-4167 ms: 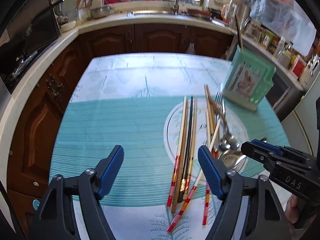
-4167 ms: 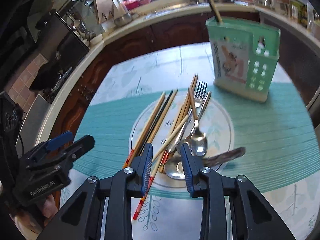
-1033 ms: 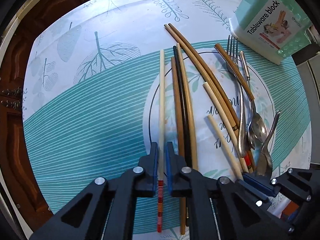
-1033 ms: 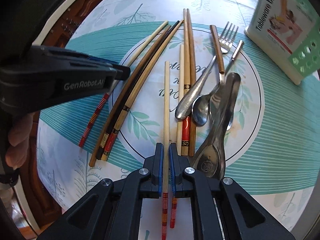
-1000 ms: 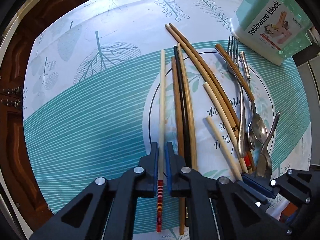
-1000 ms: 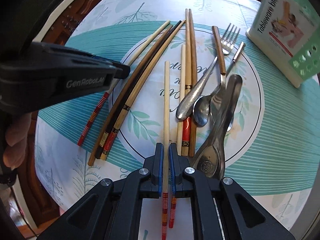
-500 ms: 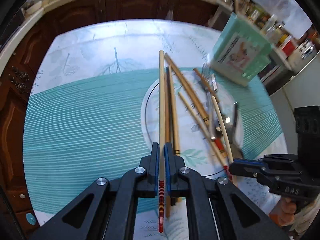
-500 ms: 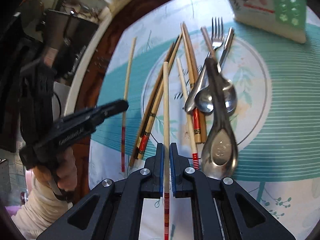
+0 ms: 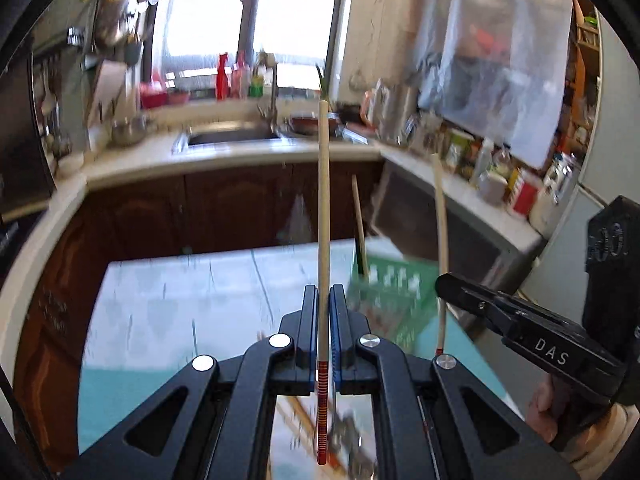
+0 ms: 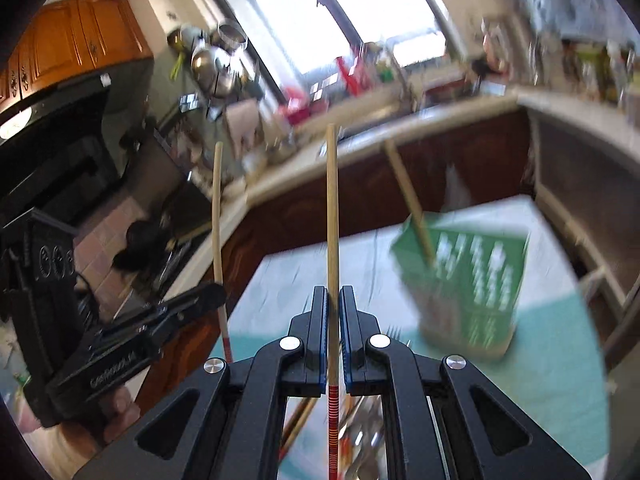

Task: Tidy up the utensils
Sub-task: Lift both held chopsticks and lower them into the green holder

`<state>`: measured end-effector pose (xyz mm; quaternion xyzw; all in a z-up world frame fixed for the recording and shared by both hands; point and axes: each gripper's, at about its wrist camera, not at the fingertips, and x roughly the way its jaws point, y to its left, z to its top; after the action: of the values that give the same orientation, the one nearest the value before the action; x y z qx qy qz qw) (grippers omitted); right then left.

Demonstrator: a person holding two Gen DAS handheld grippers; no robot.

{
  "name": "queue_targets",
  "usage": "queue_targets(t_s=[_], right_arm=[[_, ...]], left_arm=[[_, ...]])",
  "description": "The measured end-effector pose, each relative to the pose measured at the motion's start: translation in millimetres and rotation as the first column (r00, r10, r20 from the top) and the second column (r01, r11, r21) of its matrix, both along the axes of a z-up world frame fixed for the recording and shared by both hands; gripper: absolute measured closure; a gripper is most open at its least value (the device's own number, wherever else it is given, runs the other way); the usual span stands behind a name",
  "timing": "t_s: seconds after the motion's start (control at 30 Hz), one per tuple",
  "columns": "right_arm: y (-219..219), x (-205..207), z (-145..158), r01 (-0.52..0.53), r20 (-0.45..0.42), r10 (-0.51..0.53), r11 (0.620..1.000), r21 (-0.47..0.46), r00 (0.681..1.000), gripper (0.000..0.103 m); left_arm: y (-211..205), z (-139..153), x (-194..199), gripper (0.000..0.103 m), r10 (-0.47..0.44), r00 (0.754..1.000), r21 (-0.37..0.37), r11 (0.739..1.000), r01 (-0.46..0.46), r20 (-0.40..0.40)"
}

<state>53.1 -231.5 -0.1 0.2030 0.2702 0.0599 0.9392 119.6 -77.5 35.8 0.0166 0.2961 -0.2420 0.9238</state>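
My left gripper [image 9: 324, 294] is shut on a pale chopstick [image 9: 323, 200] with a red-striped end, held upright above the table. My right gripper [image 10: 333, 294] is shut on a second pale chopstick [image 10: 332, 208] with a red-striped end, also upright. Each gripper shows in the other's view: the right one [image 9: 444, 280] with its chopstick [image 9: 441, 232], the left one [image 10: 212, 292] with its chopstick [image 10: 217, 208]. The green tableware block [image 10: 472, 280] stands on the table ahead, blurred, with one brown utensil handle [image 10: 406, 196] sticking out; it also shows in the left wrist view [image 9: 388, 300].
The remaining chopsticks and cutlery [image 10: 360, 432] lie blurred on the table below the grippers. The table with its teal-and-white cloth [image 9: 180, 304] runs back toward dark wood cabinets [image 9: 208, 212] and a counter with a sink [image 9: 232, 136].
Both grippers have lifted their chopsticks off the table and tilted them upright. The views now face the kitchen wall and the green block instead of the tabletop.
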Motion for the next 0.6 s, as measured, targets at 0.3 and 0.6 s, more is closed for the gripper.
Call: queue_targets(t_s=[0.3, 0.6], right_arm=[[-65.0, 47.5, 66.2, 0.181, 0.210, -0.164, 0.982, -0.063, 0.964, 0.098], [-78.8, 136.1, 17.3, 0.286, 0.277, -0.229, 0.940, -0.184, 0.933, 0.098]], left_arm=[[-69.8, 25.4, 75.7, 0.100, 0.065, 0.997, -0.091, 0.994, -0.060, 0.048], [-94.3, -14.6, 120.1, 0.100, 0.103, 0.995, -0.187, 0.977, -0.100, 0.006]])
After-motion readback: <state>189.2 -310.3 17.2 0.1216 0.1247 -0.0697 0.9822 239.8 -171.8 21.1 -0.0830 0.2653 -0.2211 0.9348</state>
